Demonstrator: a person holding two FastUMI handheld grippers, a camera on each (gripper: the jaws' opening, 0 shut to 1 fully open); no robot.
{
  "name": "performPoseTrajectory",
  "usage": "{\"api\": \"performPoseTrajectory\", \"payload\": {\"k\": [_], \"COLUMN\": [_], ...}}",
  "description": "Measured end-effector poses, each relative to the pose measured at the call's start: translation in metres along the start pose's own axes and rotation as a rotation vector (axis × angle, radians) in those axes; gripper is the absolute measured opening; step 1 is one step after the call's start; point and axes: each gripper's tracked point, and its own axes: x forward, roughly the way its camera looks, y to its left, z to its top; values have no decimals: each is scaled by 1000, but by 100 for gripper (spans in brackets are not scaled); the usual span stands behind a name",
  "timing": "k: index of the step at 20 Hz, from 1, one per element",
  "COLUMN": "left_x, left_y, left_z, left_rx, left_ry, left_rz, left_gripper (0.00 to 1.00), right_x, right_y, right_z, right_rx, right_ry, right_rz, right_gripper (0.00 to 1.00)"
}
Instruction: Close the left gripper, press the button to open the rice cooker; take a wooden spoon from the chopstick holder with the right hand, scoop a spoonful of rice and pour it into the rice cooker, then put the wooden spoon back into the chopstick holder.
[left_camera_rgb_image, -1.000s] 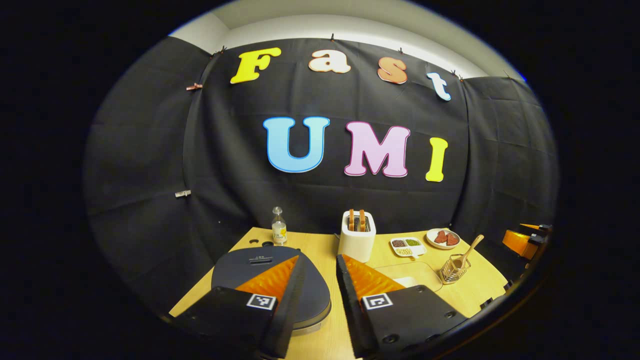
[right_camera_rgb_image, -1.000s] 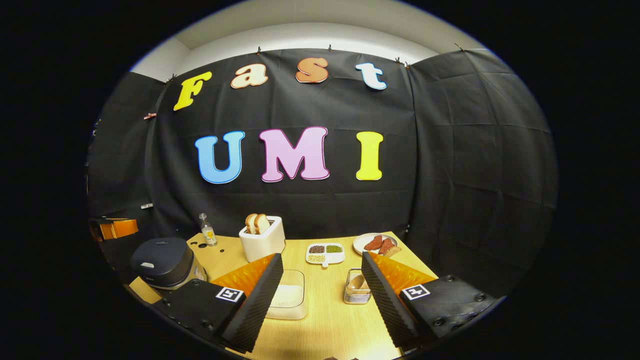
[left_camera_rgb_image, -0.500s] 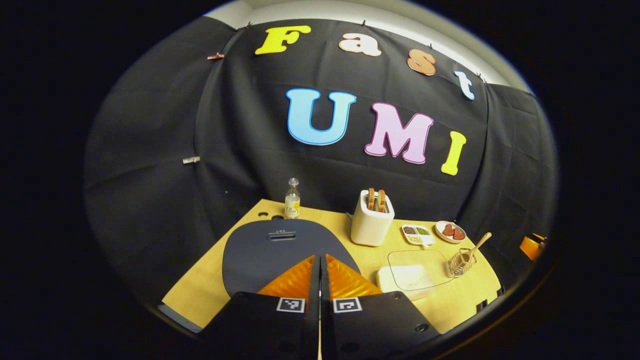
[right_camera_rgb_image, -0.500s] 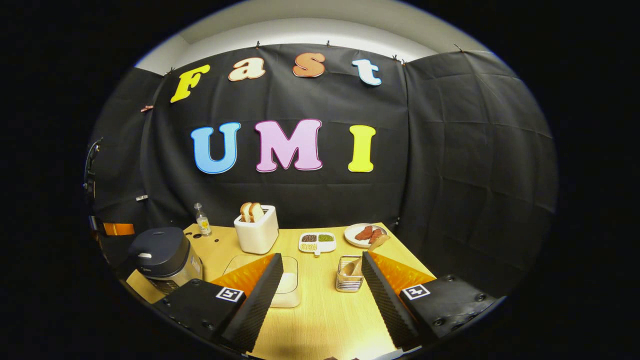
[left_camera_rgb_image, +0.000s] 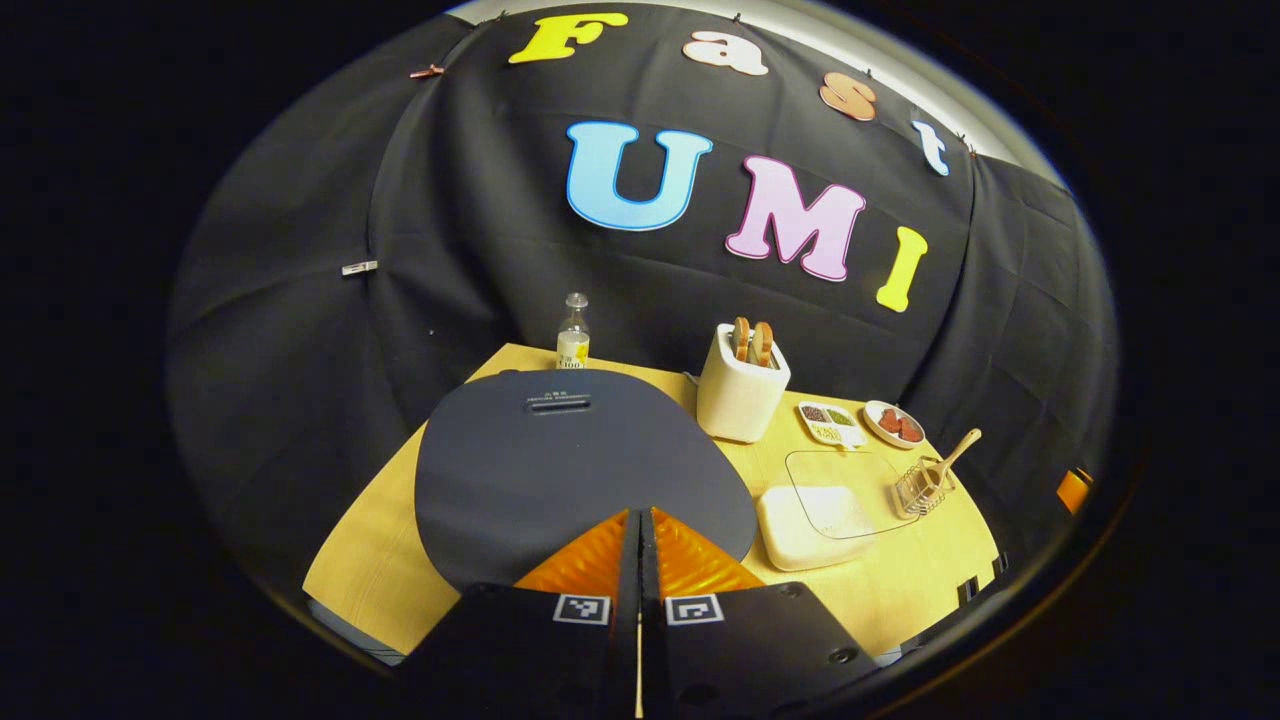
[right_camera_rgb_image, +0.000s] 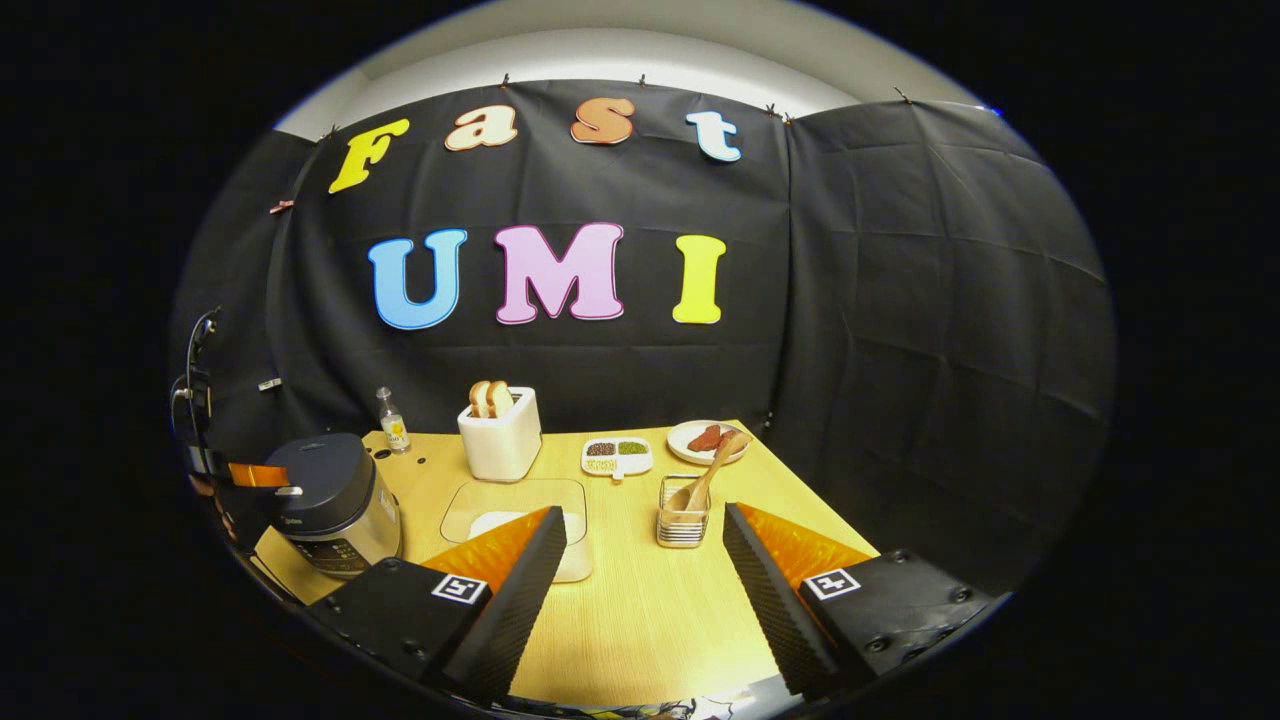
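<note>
One rice cooker (left_camera_rgb_image: 580, 470), one wooden spoon (right_camera_rgb_image: 708, 472) — left gripper (left_camera_rgb_image: 640, 520) pressed together, right gripper (right_camera_rgb_image: 640, 545) spread.

A black cloth wall (right_camera_rgb_image: 900, 330) hangs all around the booth, with soft folds and creases in it. Small clips (left_camera_rgb_image: 358, 268) pin the cloth at 9 o'clock in the left gripper view. Above the cloth, at 12 o'clock in the right gripper view, a strip of white wall (right_camera_rgb_image: 600, 62) and pale ceiling glows with light. A light wooden table (right_camera_rgb_image: 640, 610) sits low, at 6 o'clock, pushed up against the cloth. It shines bright and yellow.
</note>
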Motion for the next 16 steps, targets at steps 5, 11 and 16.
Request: {"api": "performPoseTrajectory", "payload": {"k": [5,11,16], "left_x": [1,1,1], "left_y": [2,1,2], "left_z": [-11,-15,-12], "left_rx": [-2,-54,-31], "left_ry": [12,13,36], "left_rz": [-5,-15,47], "left_gripper": [7,7,7], "right_x": [-4,11,42], "right_y": [1,8,3], "right_z": [-11,-14,-7], "right_rx": [18,21,49], "right_ry": [23,32,39], "right_rz": [-16,17,67], "right_gripper": [99,99,99]}}
